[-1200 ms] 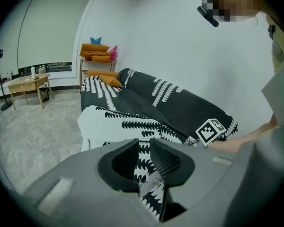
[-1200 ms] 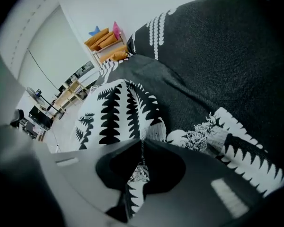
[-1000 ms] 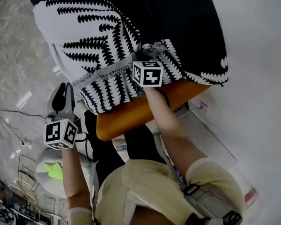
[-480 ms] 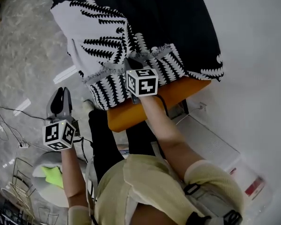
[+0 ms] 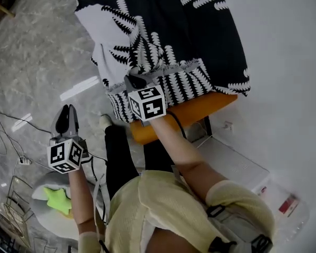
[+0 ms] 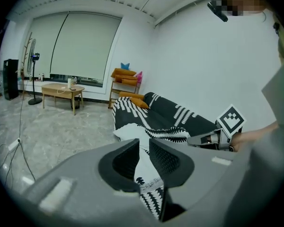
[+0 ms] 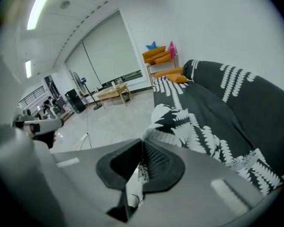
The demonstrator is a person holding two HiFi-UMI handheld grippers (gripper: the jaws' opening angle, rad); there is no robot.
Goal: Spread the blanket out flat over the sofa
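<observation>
Mostly hidden sofa [image 5: 201,108] under patterned blanket [image 5: 200,30]

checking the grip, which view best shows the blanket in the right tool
Right gripper view: the blanket sits pinched in the shut right tool. Head view sees only the tool's back; left gripper view shows it small, sideways.

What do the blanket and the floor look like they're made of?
Blanket: soft woven fabric with a matte finish; it drapes and bunches in folds and has a fringed edge. Floor: probably polished stone or marble-look tile, with grey veining and glossy light reflections.
</observation>
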